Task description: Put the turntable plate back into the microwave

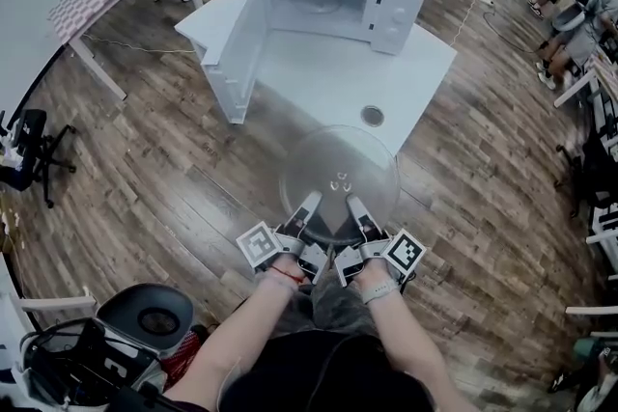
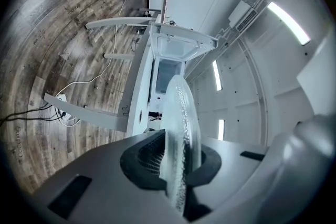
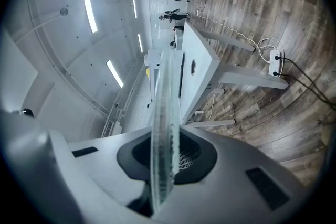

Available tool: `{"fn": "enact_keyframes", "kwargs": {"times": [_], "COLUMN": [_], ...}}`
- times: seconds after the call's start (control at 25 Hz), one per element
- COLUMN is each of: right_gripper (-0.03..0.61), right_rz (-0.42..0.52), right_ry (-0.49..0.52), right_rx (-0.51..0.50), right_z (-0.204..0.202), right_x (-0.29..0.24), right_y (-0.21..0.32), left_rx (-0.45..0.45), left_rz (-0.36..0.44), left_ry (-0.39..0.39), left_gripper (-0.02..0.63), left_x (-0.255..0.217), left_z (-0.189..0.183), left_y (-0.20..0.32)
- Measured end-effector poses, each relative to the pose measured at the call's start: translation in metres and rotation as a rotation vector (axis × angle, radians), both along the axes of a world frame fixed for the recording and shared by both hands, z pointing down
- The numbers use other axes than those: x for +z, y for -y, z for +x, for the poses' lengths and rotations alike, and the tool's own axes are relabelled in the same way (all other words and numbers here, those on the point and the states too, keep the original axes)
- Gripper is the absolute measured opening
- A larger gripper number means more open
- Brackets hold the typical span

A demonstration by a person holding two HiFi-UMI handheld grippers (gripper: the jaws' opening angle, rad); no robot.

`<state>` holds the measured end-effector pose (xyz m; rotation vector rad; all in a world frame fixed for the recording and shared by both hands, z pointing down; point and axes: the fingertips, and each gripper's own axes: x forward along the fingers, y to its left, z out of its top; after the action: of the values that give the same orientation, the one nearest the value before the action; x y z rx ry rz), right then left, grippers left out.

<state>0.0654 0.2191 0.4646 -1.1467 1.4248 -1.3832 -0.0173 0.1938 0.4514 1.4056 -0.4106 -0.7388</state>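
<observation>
Holding the round clear glass turntable plate (image 1: 338, 171) by its near rim, the left tongs (image 1: 307, 206) and the right tongs (image 1: 353, 206) stand side by side, close together. Each pair is closed on the rim: in the left gripper view the glass edge (image 2: 181, 134) sits between the dark pads, and the right gripper view shows the same (image 3: 161, 134).

The plate hangs in the air in front of the person, its flat face about level, and its far rim overlaps the near edge of the white worktop (image 1: 319, 87) in the head view. How high it stands above the worktop I cannot tell.

The white microwave (image 1: 386, 10) stands at the far side of the worktop, straight ahead of the plate and a little to the left. Its white door (image 1: 232, 53) is swung open to the left and reaches towards the near side, so it walls the left side of the path. On the right, the control panel of the microwave limits the opening.

The plate is round, so it has no long axis to turn. Both tongs are equally near. I judge the way forward over the bare worktop is free, only a small round hole (image 1: 372, 116) lies there.
</observation>
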Motion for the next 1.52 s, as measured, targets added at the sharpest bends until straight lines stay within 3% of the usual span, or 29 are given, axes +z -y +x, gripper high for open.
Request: {"fn": "enact_keyframes", "kwargs": {"times": [0.56,1.52], "right_gripper": [0.042,0.042], "right_rz": [0.008,-0.018], "right_ry": [0.006,0.026], "right_rx": [-0.041,-0.078], "right_z": [-0.01,0.022], "right_x": [0.002,0.015], "right_y": [0.04,0.167], "left_rx": [-0.039,-0.075], "left_rz": [-0.005,-0.036], "left_ry": [-0.012,0.004], "left_gripper": [0.035,0.035], "left_x": [0.001,0.017], "left_z": [-0.01,0.02], "left_y": [0.041,0.165]}}
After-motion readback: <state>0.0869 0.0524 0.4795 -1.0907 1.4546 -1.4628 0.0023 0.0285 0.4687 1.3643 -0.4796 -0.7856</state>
